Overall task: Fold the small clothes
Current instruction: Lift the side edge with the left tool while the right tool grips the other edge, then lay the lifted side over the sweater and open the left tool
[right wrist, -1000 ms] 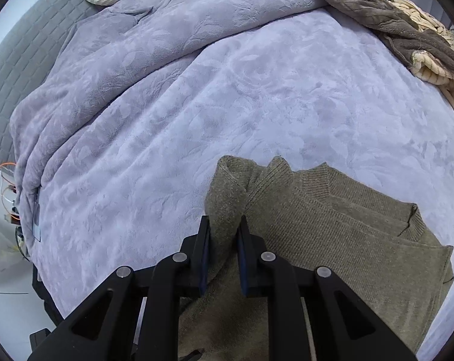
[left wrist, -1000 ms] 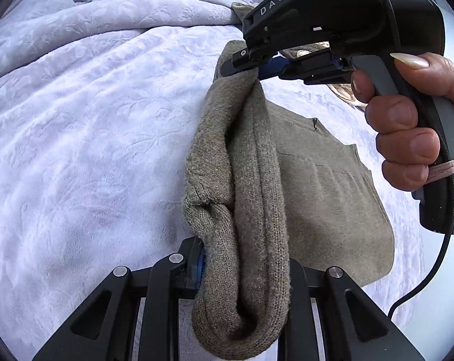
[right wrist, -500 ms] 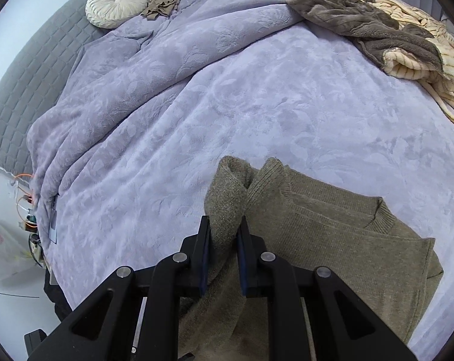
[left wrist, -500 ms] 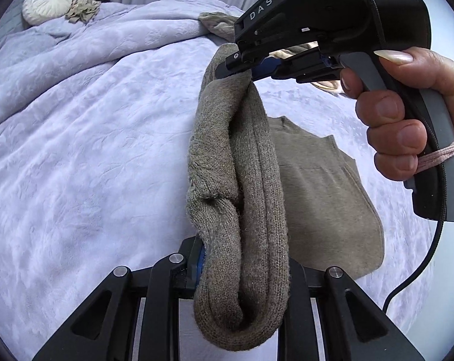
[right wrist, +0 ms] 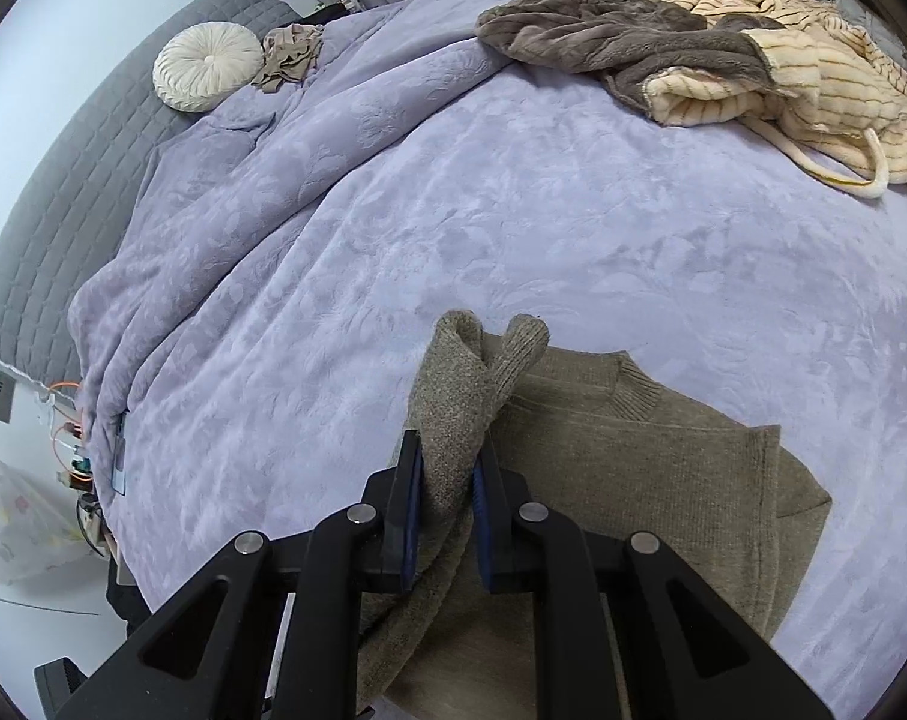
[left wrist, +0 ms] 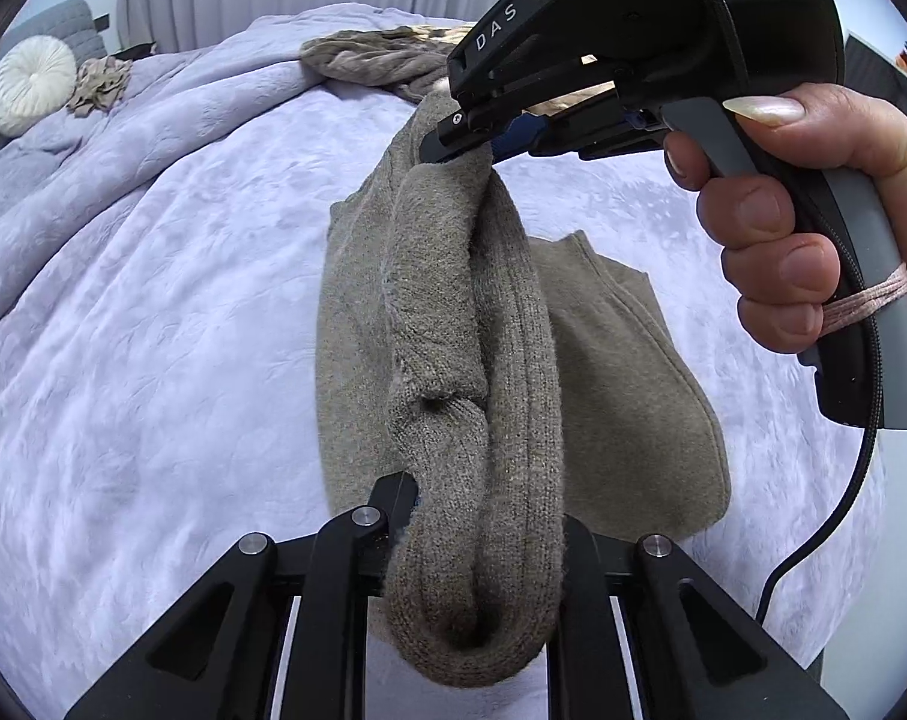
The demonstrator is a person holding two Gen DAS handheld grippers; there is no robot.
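An olive-brown knit sweater lies partly on the lavender bedspread, with one edge lifted. My left gripper is shut on the lower end of the lifted knit fold. My right gripper, held in a hand, is shut on the upper end of the same fold. In the right wrist view the right gripper clamps the bunched knit edge, and the rest of the sweater lies flat on the bedspread to the right.
A pile of brown and cream striped clothes lies at the far right of the bed. A round white cushion and a small beige garment lie by the grey headboard. The bed's left edge drops to the floor.
Both grippers have lifted the sweater's edge higher above the bed and the views have tilted up, so more of the far bed and curtains shows. Both grips are unchanged.
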